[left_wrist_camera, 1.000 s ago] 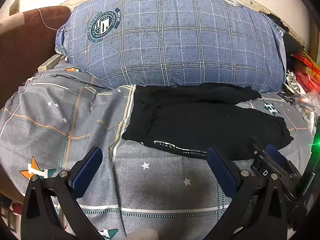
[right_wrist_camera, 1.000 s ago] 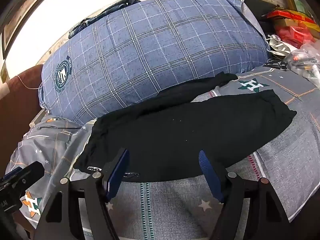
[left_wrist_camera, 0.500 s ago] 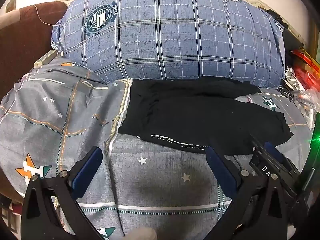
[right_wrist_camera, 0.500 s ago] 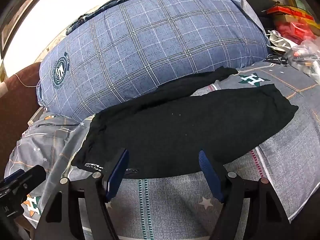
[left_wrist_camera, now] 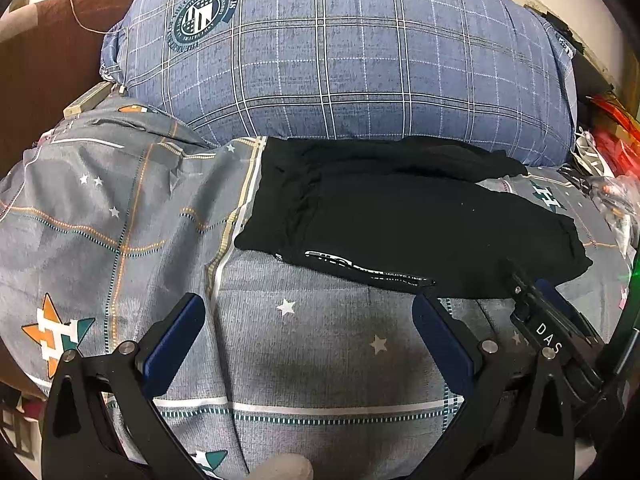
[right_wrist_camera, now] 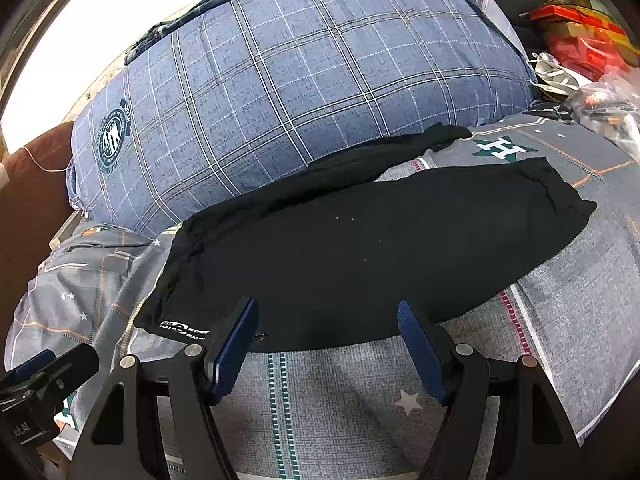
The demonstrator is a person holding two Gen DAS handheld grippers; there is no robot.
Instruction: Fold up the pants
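Black pants (left_wrist_camera: 400, 216) lie flat across the grey bedsheet, waistband to the left, legs to the right, with white lettering along the near edge. They also show in the right wrist view (right_wrist_camera: 380, 256). One leg lies against the blue pillow. My left gripper (left_wrist_camera: 308, 320) is open and empty, above the sheet just short of the pants' near edge. My right gripper (right_wrist_camera: 326, 320) is open and empty, its fingertips at the near edge of the pants. The right gripper shows at the right of the left wrist view (left_wrist_camera: 548, 320).
A large blue plaid pillow (left_wrist_camera: 340, 60) lies right behind the pants. A brown headboard (left_wrist_camera: 44, 60) stands at the left. Red packages and clutter (right_wrist_camera: 580, 48) sit at the far right. The grey star-print sheet (left_wrist_camera: 120, 220) is wrinkled at the left.
Both grippers have drawn back and up a little from the pants, which now sit higher and farther off in both views. Both stay open. The pants have not moved.
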